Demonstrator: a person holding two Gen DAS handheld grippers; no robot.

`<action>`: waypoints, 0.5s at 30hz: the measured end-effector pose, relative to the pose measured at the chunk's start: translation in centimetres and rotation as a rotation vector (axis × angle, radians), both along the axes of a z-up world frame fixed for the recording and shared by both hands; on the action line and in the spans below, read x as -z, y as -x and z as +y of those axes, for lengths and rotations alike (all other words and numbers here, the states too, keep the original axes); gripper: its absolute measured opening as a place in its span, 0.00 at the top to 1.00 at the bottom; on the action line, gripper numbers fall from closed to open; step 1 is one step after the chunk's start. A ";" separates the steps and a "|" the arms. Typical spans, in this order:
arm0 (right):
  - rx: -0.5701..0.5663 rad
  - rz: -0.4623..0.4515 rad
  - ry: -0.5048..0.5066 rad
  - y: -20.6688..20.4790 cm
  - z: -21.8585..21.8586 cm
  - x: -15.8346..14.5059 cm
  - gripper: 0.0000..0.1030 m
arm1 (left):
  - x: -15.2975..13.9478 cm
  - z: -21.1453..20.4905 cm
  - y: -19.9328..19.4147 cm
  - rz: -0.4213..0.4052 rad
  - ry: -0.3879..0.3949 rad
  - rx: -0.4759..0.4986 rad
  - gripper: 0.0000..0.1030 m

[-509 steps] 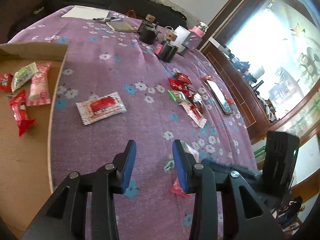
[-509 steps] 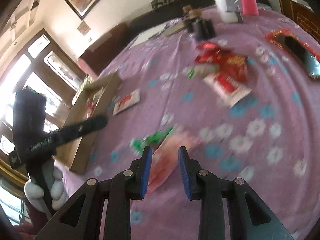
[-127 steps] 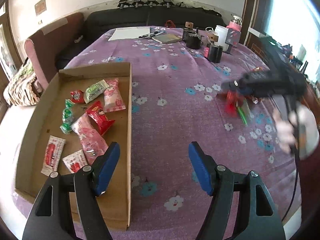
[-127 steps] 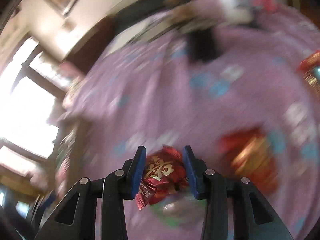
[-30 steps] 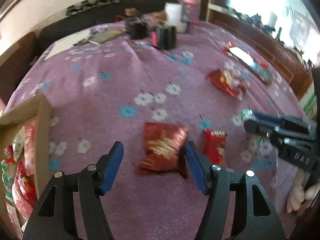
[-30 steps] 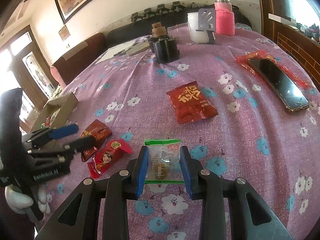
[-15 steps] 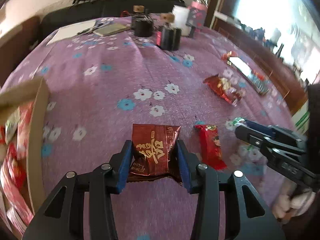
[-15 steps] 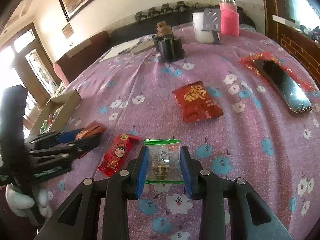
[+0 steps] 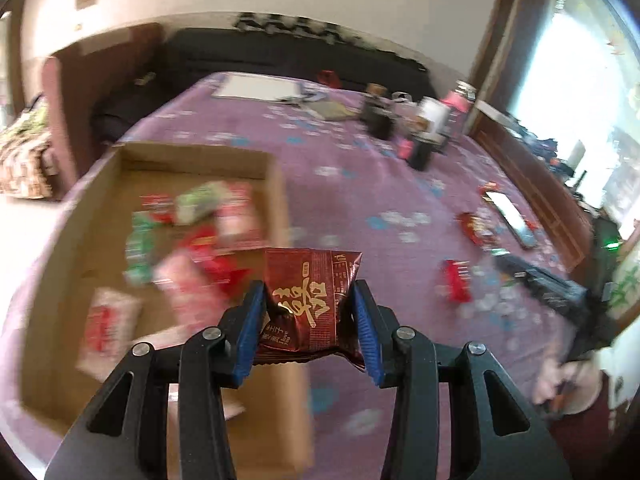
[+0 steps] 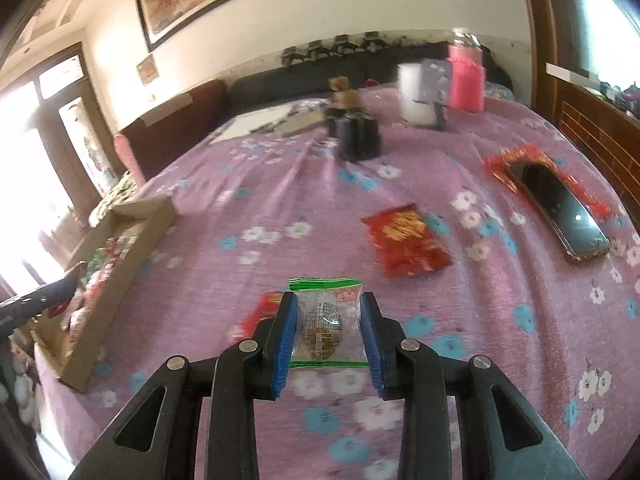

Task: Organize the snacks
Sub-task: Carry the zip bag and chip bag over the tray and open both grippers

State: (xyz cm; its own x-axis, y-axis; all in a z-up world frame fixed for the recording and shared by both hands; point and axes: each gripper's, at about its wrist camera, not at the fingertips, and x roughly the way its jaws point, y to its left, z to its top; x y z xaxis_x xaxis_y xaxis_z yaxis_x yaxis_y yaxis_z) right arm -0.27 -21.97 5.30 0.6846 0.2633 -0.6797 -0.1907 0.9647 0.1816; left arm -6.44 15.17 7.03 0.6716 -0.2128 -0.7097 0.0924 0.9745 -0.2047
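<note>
Left gripper [image 9: 310, 320] has swung from mid-table to the box's [image 9: 280, 184] right wall, clamped on the dark red packet [image 9: 310, 304]. Right gripper [image 10: 328, 332] pinches the clear candy [image 10: 326, 320] above the table's [image 10: 280, 184] near edge.

left gripper [image 9: 310, 322] angled downward, blue fingers [image 9: 250, 330] pinching dark red snack packet [image 9: 312, 304], lifted clear. right gripper [image 10: 328, 334] same downward tilt, fingers [image 10: 286, 336] clamped on clear green-edged packet [image 10: 326, 324]. gloved hand [image 9: 576, 376] gripping right handle, pretty blurry tbh.
</note>
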 end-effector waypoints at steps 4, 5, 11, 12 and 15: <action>-0.101 -0.029 0.004 1.4 4.0 -2.4 0.69 | 0.7 3.9 1.2 0.010 -0.005 -0.090 0.60; -0.120 -0.031 0.005 1.5 4.8 -2.7 0.69 | 0.9 4.5 1.4 0.013 -0.004 -0.103 0.60; -0.286 -0.007 -0.017 1.7 12.4 -3.5 0.69 | 2.3 6.9 1.7 0.044 0.004 -0.157 0.60; -0.317 0.005 -0.022 1.8 13.9 -3.4 0.69 | 2.5 7.3 1.8 0.050 0.005 -0.165 0.60; -0.393 0.035 -0.029 2.1 17.7 -3.0 0.69 | 3.3 8.3 1.7 0.075 0.006 -0.187 0.60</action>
